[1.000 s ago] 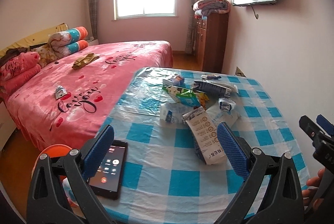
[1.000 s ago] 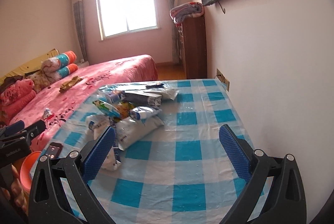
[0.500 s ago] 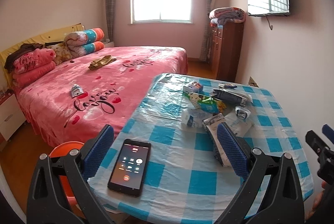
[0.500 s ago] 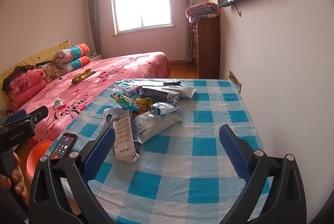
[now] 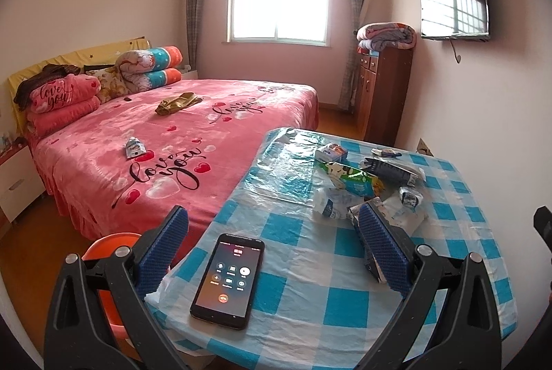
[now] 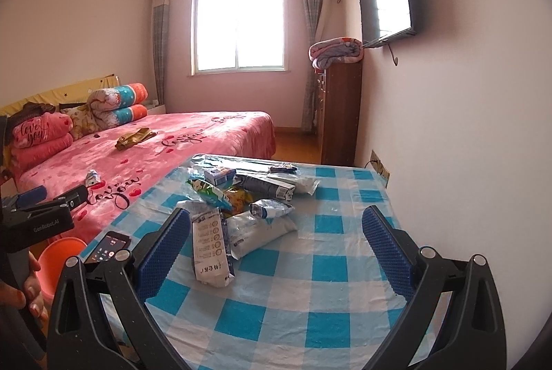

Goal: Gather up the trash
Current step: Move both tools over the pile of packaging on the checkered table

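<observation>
Table point(image 5: 310, 273) farther off now — wrappers point(image 6: 241, 207) untouched.

Near table point(image 6: 310, 294) cloth bare ahead of right gripper point(image 6: 276, 242). Wrapper pile point(image 6: 241, 207) crowds centre. Phone point(image 5: 229, 276) lies between left gripper's point(image 5: 274, 245) fingers; wall close right.

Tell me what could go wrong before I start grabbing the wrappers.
The phone lies at the table edge near the left gripper; a sweep could knock it off. The wrappers overlap, so the right gripper may drag neighbours. One wrapper on the bed is easily missed.
</observation>
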A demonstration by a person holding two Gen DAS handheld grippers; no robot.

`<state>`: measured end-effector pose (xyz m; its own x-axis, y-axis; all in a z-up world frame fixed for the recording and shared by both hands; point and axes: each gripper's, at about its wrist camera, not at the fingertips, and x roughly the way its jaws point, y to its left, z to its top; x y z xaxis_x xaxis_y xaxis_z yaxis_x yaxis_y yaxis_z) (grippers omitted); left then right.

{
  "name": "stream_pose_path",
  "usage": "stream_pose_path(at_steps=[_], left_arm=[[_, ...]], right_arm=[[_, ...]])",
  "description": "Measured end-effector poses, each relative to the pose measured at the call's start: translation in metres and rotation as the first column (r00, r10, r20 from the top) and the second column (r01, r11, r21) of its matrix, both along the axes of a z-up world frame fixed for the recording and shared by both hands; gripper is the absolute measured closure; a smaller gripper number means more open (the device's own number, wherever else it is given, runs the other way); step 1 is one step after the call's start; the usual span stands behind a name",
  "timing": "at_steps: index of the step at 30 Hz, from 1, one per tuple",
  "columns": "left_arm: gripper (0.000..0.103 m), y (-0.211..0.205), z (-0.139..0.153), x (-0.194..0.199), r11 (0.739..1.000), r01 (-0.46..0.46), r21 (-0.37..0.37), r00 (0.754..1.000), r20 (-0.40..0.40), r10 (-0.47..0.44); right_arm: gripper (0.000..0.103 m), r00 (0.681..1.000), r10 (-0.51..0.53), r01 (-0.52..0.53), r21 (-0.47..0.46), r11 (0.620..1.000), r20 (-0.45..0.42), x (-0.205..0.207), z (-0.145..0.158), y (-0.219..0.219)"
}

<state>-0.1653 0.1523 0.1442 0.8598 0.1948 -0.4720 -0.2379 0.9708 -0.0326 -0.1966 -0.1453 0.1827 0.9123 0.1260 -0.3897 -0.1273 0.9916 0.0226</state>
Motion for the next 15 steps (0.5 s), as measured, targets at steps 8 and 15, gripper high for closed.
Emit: stream_pose_path(at_steps=[8,15], left_arm=[[0.004,0.007,-0.010,0.009,1.000,-0.004,-0.016,1.000,-0.014,0.004],[0.004,0.001,-0.023,0.026,1.000,0.021,0.006,0.999,-0.049,-0.021]], right_arm=[[0.004,1.000,-0.005,0.005,-0.003,1.000,-0.027,0.008,-0.009,0.001],[0.004,0.998,-0.005,0.004,-0.017,1.000,-0.059,0.019,-0.020,0.003]])
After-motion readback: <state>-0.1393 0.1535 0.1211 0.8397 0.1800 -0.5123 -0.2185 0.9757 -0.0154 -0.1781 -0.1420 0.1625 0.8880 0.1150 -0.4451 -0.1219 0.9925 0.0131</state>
